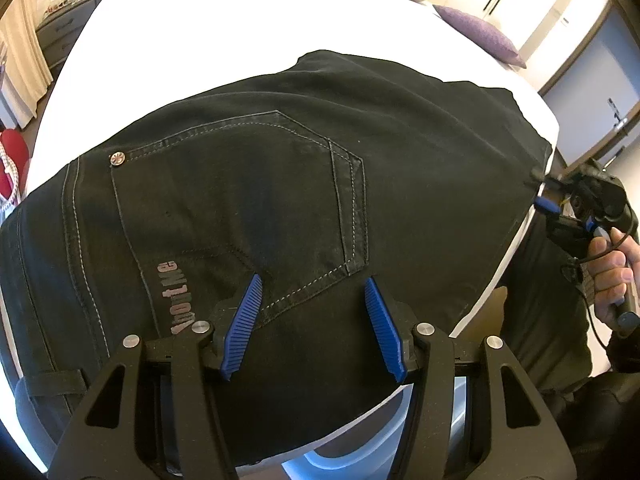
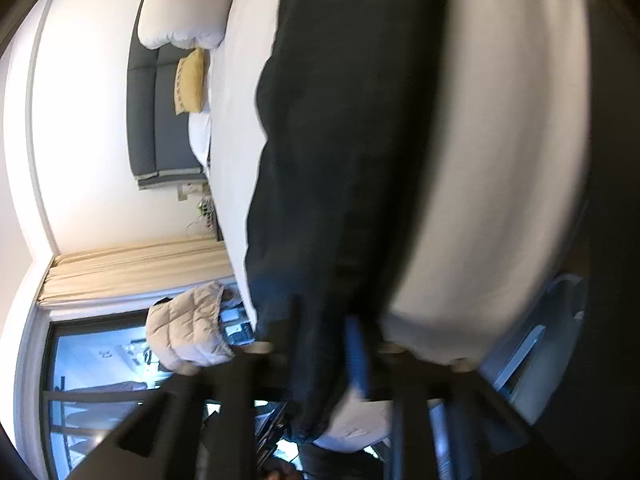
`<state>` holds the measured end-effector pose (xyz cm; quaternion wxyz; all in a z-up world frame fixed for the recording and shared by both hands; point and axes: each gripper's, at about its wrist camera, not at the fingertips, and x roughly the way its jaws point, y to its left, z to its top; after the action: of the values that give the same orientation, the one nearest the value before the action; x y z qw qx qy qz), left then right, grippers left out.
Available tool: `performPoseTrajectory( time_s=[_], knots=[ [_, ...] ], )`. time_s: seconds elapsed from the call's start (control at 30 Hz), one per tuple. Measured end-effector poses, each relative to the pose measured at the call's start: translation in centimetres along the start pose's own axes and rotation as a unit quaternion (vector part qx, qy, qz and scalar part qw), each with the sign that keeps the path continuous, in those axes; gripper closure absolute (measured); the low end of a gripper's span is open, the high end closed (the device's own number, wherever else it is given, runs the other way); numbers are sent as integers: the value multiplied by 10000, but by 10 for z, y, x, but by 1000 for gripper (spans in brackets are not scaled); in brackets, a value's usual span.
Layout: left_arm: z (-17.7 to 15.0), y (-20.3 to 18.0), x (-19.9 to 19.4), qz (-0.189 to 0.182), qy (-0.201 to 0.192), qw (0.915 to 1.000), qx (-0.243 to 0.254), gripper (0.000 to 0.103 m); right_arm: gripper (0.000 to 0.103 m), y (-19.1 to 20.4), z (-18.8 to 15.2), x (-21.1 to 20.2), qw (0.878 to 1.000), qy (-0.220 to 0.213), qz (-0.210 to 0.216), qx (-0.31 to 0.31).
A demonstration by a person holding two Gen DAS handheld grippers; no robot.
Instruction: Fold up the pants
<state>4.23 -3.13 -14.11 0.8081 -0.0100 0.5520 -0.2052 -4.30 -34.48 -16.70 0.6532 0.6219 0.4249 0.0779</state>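
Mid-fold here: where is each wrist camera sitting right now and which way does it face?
Left wrist: above the bed's near edge, looking down across the black pants on the white bed; its own left tool open, the right hand holding the right tool at the pants' far end.
Right wrist: rolled sideways, blurred, looking along the pants toward the headboard; whether its tool grips is unclear.
Shared: pants, bed.

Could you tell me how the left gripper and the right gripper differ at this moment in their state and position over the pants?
The left gripper has its jaws spread wide, nothing between them, above the back pocket; the right gripper sits at the far edge of the pants, and its own view is too blurred to tell whether it is closed. The left gripper is over the bed; the right gripper is beside the bed's edge. Both have blue fingers.
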Motion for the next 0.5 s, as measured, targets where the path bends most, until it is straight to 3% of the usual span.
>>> performPoseTrajectory(
  time_s=[0.1,0.13,0.17,0.2,0.23,0.5],
  knots=[
    [-1,-1,-2,52,28,10000,36,50,56,11,-6,12,9994,221,2,-275],
    [-3,-2,-2,65,29,10000,53,50,61,14,-9,20,9988,366,8,-314],
    [-3,-2,-3,69,30,10000,60,50,70,15,-11,28,9982,494,-2,-327],
    [-4,-2,-3,70,32,10000,61,50,93,14,-14,38,9972,655,-61,-346],
    [-5,-2,-3,73,36,9999,60,50,97,12,-17,47,9959,813,-170,-363],
    [-9,1,-5,48,42,9999,77,51,102,-4,-20,39,9955,730,-443,-417]
  ],
)
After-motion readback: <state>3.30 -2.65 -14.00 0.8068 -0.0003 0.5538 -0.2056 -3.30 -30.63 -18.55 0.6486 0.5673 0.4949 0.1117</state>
